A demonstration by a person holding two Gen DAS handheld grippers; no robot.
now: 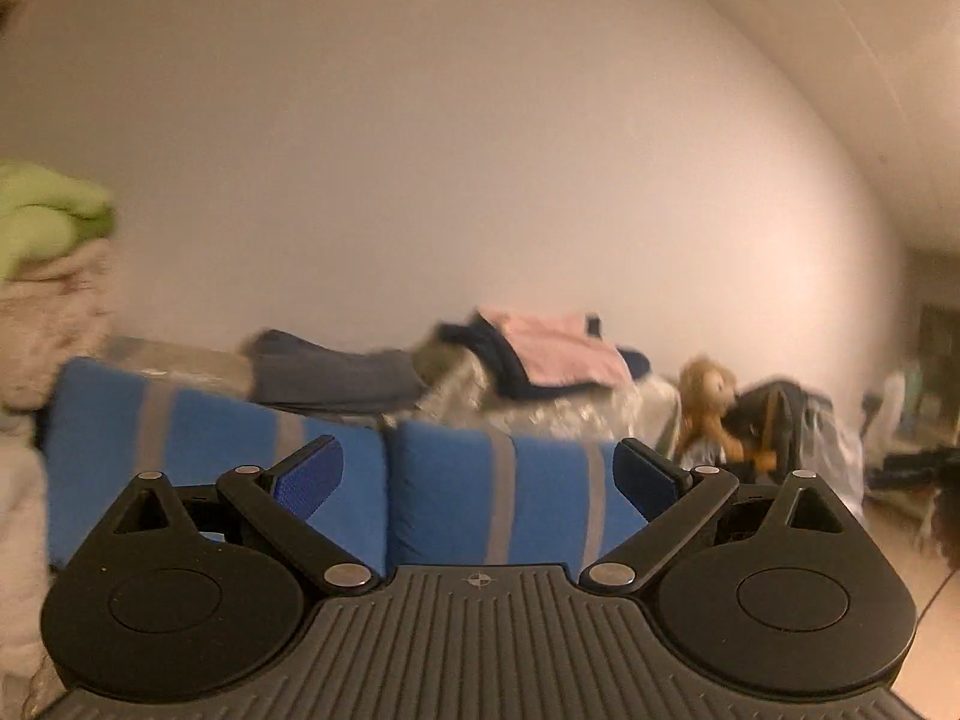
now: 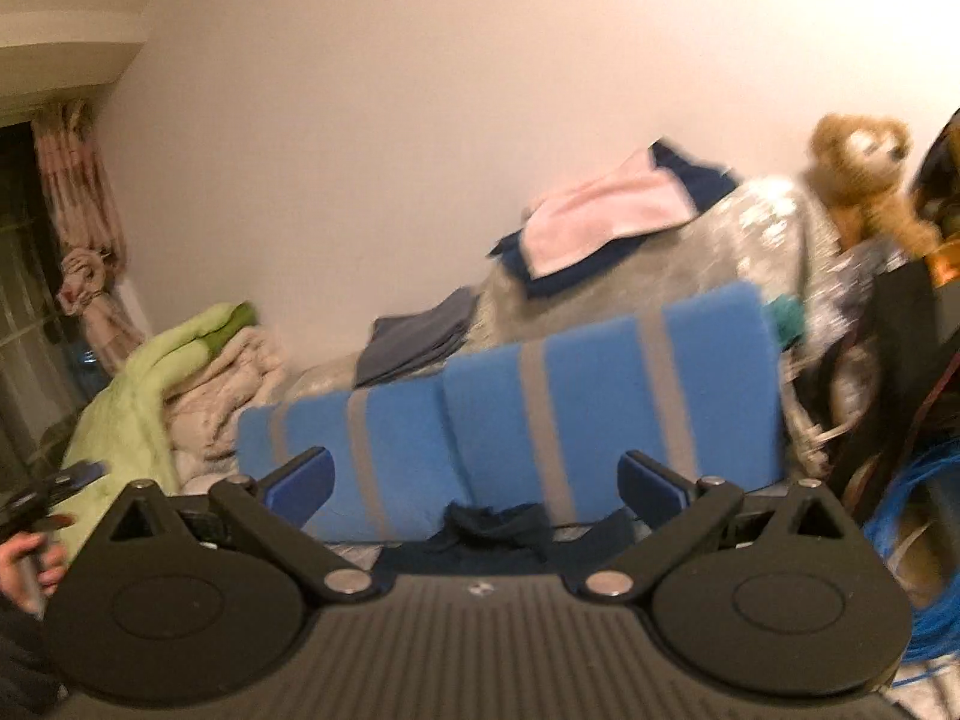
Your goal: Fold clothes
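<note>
Folded clothes atop the heap behind the cushions, stuffed toy at perhaps two o'clock

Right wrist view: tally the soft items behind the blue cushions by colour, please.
Pink folded cloth: 1
Navy folded cloth under the pink: 1
Grey folded cloth: 1
Light green blanket: 1
Beige blanket: 1
Brown teddy bear: 1
Total: 6
</note>
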